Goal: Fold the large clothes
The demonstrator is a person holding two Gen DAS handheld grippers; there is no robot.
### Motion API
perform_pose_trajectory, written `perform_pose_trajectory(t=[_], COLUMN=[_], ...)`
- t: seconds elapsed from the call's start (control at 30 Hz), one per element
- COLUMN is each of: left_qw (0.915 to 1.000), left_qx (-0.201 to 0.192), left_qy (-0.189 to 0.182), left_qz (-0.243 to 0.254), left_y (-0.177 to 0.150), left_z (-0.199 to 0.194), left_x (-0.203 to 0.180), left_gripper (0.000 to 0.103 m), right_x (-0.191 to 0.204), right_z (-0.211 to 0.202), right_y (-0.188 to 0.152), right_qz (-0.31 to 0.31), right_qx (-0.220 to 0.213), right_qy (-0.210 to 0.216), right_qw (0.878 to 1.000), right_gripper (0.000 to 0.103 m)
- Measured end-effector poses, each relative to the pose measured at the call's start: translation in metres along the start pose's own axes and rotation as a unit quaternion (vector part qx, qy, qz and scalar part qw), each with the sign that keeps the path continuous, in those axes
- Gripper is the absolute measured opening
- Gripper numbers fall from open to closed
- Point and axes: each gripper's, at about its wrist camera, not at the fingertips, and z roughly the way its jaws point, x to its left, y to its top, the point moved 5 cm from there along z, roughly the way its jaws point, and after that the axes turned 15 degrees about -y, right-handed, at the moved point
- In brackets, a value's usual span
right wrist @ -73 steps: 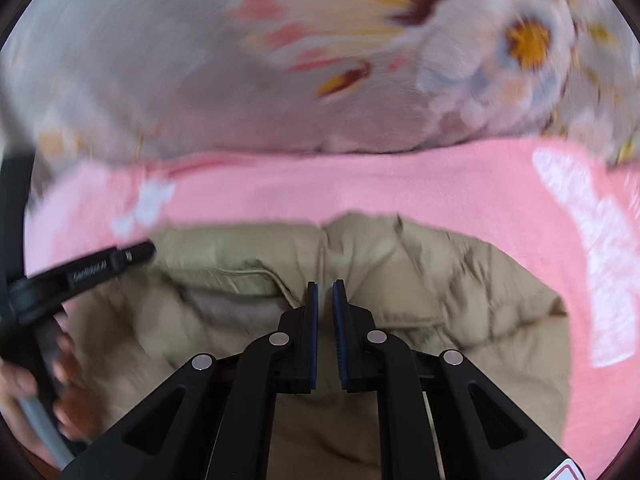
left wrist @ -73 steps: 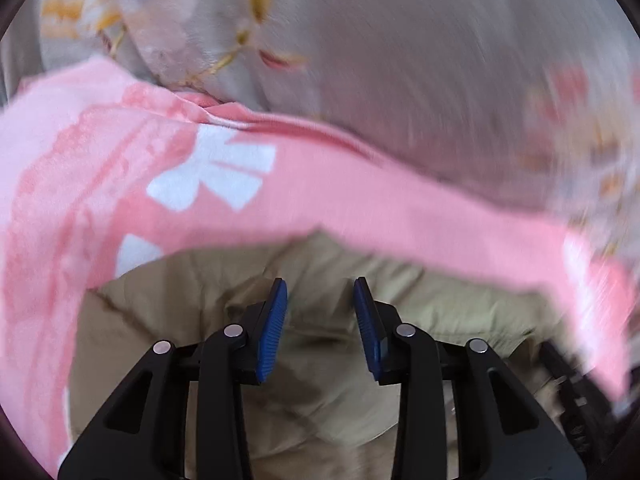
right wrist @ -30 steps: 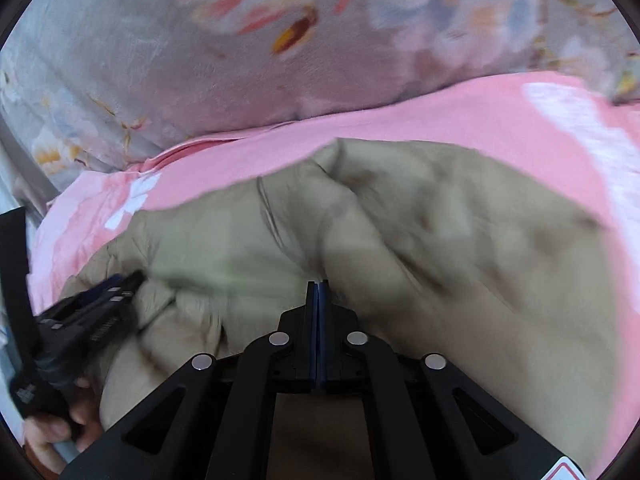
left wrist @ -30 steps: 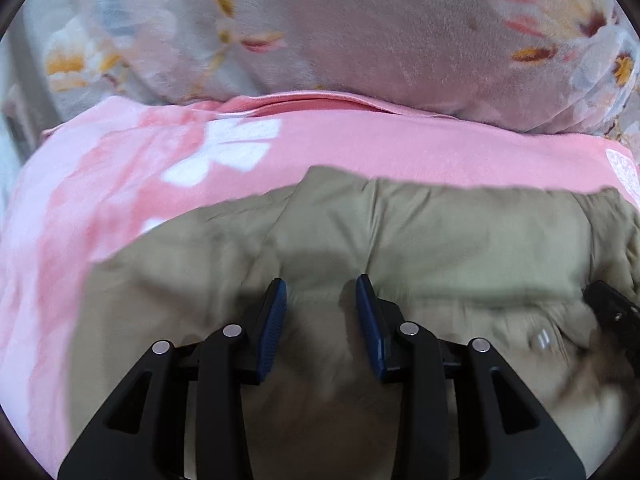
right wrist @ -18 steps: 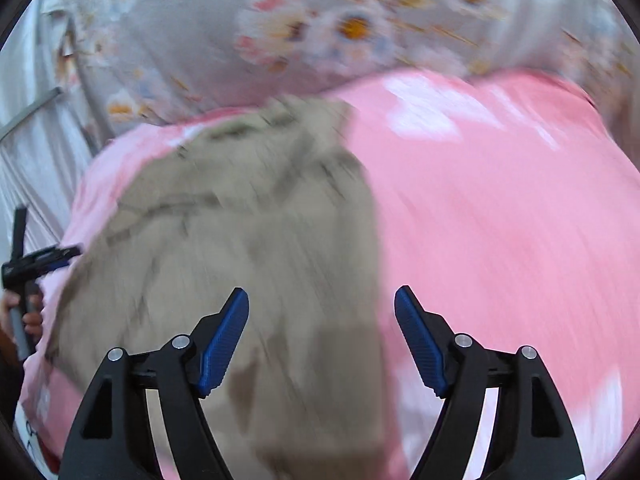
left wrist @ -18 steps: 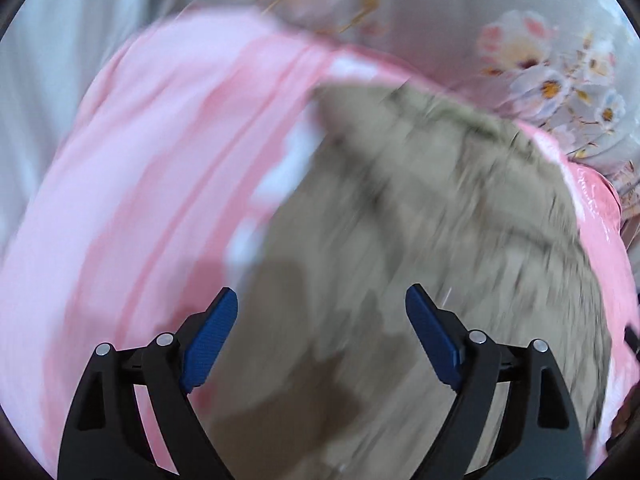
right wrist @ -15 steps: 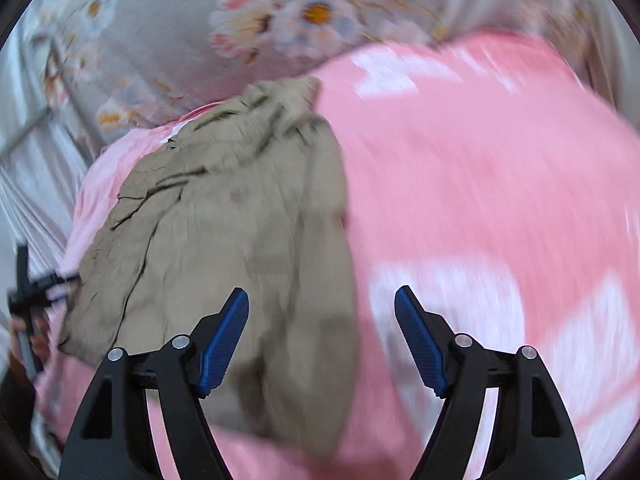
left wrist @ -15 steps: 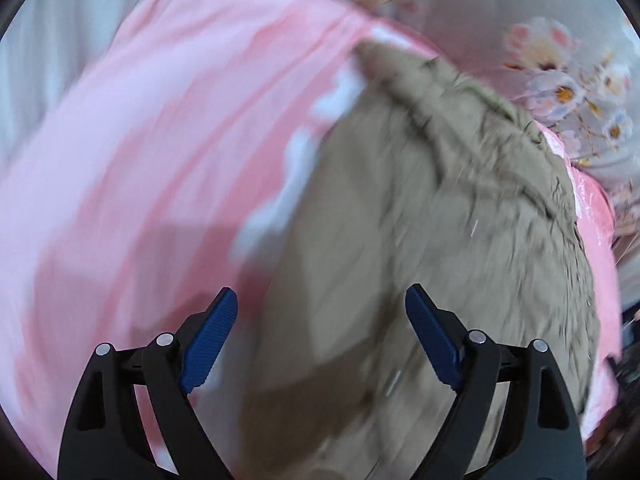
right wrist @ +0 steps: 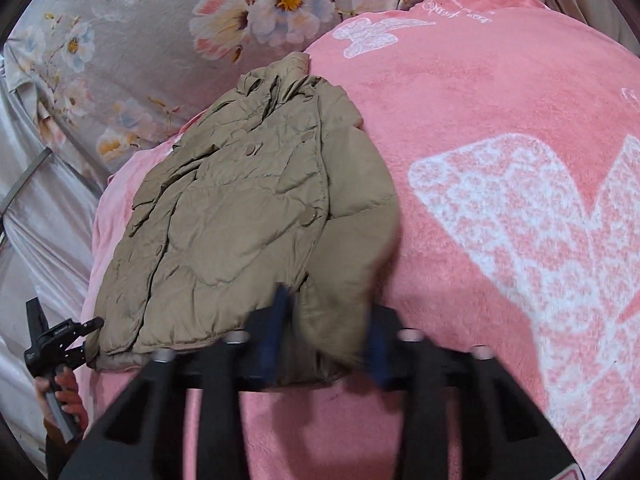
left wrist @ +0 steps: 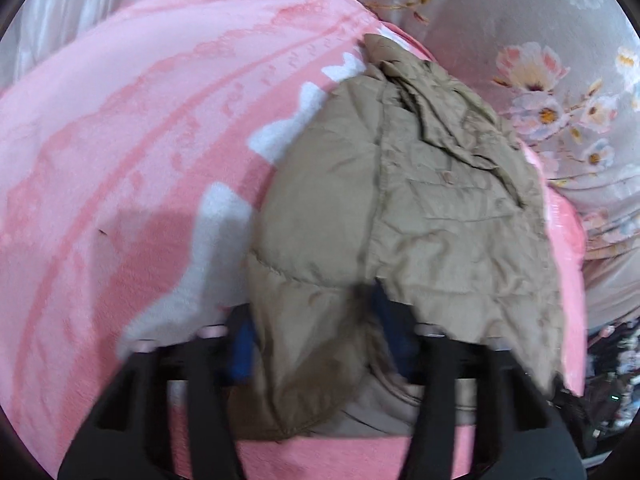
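Jacket [right wrist: 248,216] lies on blanket [right wrist: 480,128], before floral bedding [right wrist: 140,40].

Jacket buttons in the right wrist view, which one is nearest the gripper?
The lower button, by the sleeve seam; the other button sits up toward the collar.

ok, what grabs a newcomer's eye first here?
The tan jacket, crumpled and buttoned, lying on the pink blanket. Both grippers sit at its near hem, left gripper and right gripper, jaws just closing with fabric between them. Flowered bedding lies behind.

Each black gripper [right wrist: 326,330] has blue pads [right wrist: 276,326] and silver screws [right wrist: 408,335].
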Motion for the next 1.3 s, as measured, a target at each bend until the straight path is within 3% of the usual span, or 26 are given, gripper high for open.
perform_pose_trajectory(t=[0.03,0.07,0.1,0.27,0.33,0.53,0.63,0.73,0.8,0.97,1.13,1.3], left_qw=[1.0,1.0,0.9998,0.999,0.9973,0.9857,0.9795,0.9783,0.9804,0.9853,0.9847,0.9833], left_qx=[-0.001,-0.001,0.001,-0.013,-0.036,-0.093,-0.123,-0.136,-0.13,-0.11,-0.082,-0.037], left_qy=[-0.001,0.001,-0.001,-0.027,-0.044,-0.096,-0.099,-0.089,-0.076,0.018,0.09,0.134], left_qz=[0.001,0.006,0.018,0.032,0.047,0.103,0.125,0.129,0.127,0.13,0.125,0.118], left_y=[-0.001,-0.002,-0.004,-0.009,-0.016,-0.028,-0.012,0.021,0.046,0.109,0.141,0.152], left_z=[-0.002,-0.004,-0.007,-0.046,-0.082,-0.195,-0.221,-0.211,-0.188,-0.095,-0.013,0.051], left_x=[-0.003,-0.005,-0.009,-0.024,-0.039,-0.092,-0.115,-0.13,-0.135,-0.127,-0.098,-0.066], left_gripper=[0.024,0.009,0.007,0.002,0.002,0.002,0.002,0.003,0.004,0.004,0.005,0.005], right_x=[-0.002,-0.005,-0.007,-0.005,-0.002,0.0,-0.002,-0.001,0.005,0.028,0.047,0.048], right_z=[-0.003,-0.007,-0.015,-0.084,-0.12,-0.241,-0.262,-0.245,-0.216,-0.125,-0.047,0.022], right_y=[0.001,0.002,0.003,0.01,0.011,0.016,0.039,0.076,0.105,0.169,0.198,0.201], right_qz=[0.01,0.018,0.03,0.02,0.001,-0.034,-0.012,0.016,0.022,0.037,0.043,0.045], right_qx=[-0.001,-0.002,-0.007,-0.067,-0.097,-0.208,-0.234,-0.232,-0.226,-0.194,-0.156,-0.111], right_qy=[0.005,0.013,0.026,0.046,0.052,0.09,0.117,0.138,0.123,0.075,0.032,-0.022], right_qw=[1.0,1.0,0.999,0.997,0.994,0.973,0.965,0.963,0.966,0.978,0.986,0.992], right_gripper=[0.013,0.009,0.008,0.005,0.004,0.004,0.004,0.004,0.004,0.004,0.004,0.004])
